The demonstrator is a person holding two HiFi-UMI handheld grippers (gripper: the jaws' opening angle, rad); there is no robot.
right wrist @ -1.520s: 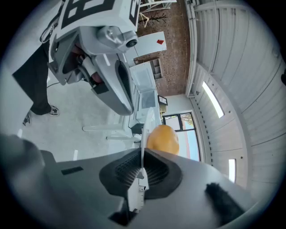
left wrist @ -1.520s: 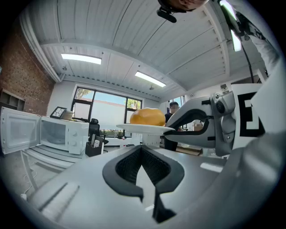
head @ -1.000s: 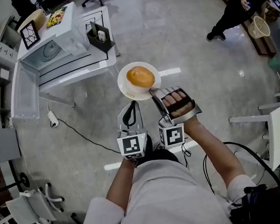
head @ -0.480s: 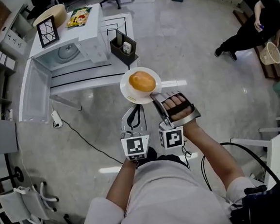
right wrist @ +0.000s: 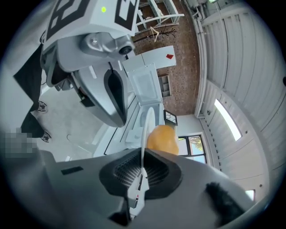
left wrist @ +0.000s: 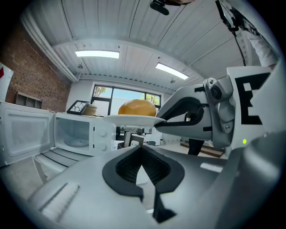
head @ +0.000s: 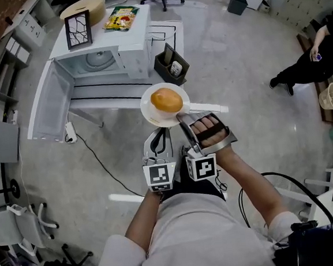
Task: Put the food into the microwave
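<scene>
My right gripper [head: 181, 119] pinches the plate [head: 148, 109]; my left gripper [head: 158, 133] is closed, empty. I must hold it flat so the bun [head: 166, 100] won't roll off.

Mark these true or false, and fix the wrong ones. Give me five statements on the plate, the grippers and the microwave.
1. The right gripper is clamped on the rim of the plate. True.
2. The microwave has its door closed. False: the door is swung open and the cavity is in view.
3. A bun lies on the plate. True.
4. The left gripper grips the plate's other side. False: its jaws are together with nothing between them, and it sits just short of the plate.
5. The plate sits inside the microwave. False: it is held in the air outside the microwave.
</scene>
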